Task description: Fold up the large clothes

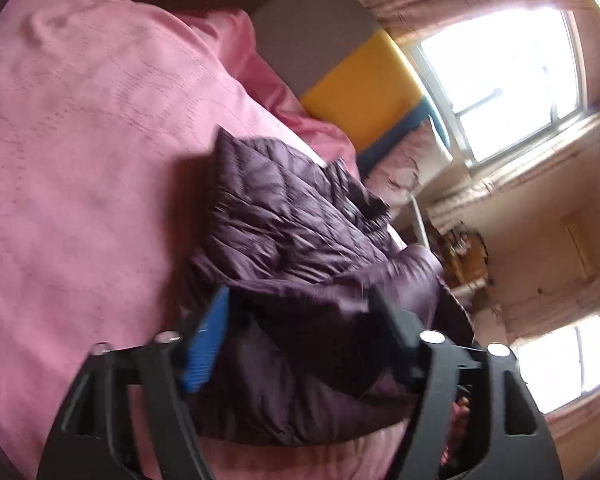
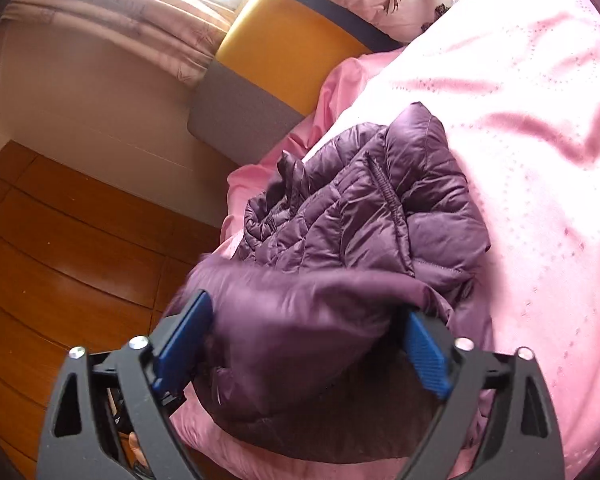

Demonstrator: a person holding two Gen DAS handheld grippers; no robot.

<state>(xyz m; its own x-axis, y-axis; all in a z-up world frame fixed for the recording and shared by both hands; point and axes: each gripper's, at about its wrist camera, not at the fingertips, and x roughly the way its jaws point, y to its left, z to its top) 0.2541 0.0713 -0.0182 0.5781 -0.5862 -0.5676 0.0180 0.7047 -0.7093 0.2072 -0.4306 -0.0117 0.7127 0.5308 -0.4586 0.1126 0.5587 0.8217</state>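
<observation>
Both the left gripper (image 1: 300,304) and right gripper (image 2: 308,316), jaws spread wide, straddle a purple puffer jacket (image 2: 364,216) on a pink bedspread (image 2: 520,100).

- A purple puffer jacket (image 2: 360,216) lies crumpled on the pink bedspread (image 2: 532,128).
- The right gripper (image 2: 306,320) spreads wide around its nearest fold.

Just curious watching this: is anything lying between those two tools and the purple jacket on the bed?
Nothing visible does. The purple jacket lies on the pink bedspread, and its near folds already sit between the open fingers of the left tool and the right tool.
</observation>
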